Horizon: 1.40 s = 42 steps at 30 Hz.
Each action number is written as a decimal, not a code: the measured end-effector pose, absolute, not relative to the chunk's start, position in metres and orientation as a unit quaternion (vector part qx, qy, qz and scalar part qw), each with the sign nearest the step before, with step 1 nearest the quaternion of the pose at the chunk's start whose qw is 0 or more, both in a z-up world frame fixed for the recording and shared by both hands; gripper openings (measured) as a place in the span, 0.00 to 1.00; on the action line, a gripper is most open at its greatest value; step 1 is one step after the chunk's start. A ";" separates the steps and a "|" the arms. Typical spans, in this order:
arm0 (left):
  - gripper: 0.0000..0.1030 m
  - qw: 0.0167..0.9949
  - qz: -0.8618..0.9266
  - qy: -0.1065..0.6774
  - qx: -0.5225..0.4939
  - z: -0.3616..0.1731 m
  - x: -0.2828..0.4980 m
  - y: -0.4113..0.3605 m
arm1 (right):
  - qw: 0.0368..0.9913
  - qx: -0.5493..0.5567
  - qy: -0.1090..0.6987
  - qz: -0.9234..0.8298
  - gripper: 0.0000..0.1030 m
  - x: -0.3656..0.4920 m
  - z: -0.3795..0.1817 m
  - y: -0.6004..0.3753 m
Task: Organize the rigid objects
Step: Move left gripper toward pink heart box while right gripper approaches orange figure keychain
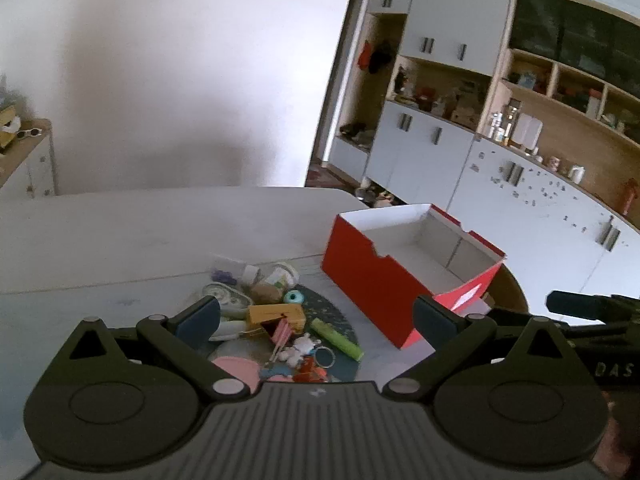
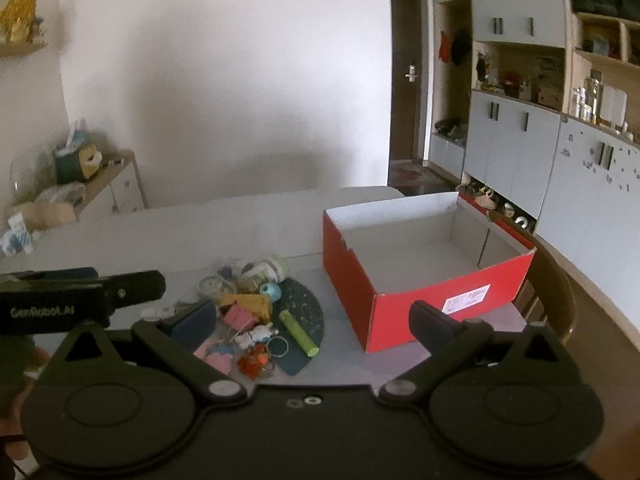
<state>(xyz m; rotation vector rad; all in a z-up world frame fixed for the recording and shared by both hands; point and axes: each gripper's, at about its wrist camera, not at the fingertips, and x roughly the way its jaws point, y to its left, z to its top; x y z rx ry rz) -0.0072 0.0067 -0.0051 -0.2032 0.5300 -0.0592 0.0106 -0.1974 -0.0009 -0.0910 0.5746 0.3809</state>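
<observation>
Red box (image 2: 424,280): open top, lower right of frame. Clutter pile (image 2: 256,312): crowded, lower centre. Surface (image 2: 160,232): bare strip between them; wide bare stretch behind.

White lettering "GenRobot.AI" runs along the side of the black left gripper (image 2: 80,292), seen at the left edge of the right wrist view. In the left wrist view, pale letters "DAS" show on the dark body of the right gripper (image 1: 592,312) at the right edge; the rest of that word is cut off. A white label w/ red print sits on the near end of the red box (image 2: 440,300), but its text is too small to read. Nothing else legible on the small items or cupboards.
</observation>
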 end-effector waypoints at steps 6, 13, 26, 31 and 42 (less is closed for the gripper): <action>1.00 0.955 -0.036 0.261 -0.136 -0.015 -0.009 0.014 | 0.934 -0.081 0.284 0.199 1.00 0.014 0.000 -0.188; 1.00 0.956 -0.029 0.266 -0.124 -0.027 -0.003 0.013 | 0.922 -0.076 0.303 0.227 0.99 0.026 -0.014 -0.188; 1.00 0.939 0.030 0.329 -0.099 -0.067 0.027 0.026 | 0.878 -0.059 0.342 0.331 0.97 0.054 -0.052 -0.182; 1.00 0.933 0.038 0.347 -0.086 -0.082 0.038 0.033 | 0.854 -0.086 0.360 0.365 0.94 0.055 -0.065 -0.171; 0.99 0.921 0.055 0.380 -0.062 -0.120 0.046 0.042 | 0.848 -0.115 0.385 0.346 0.78 0.083 -0.105 -0.167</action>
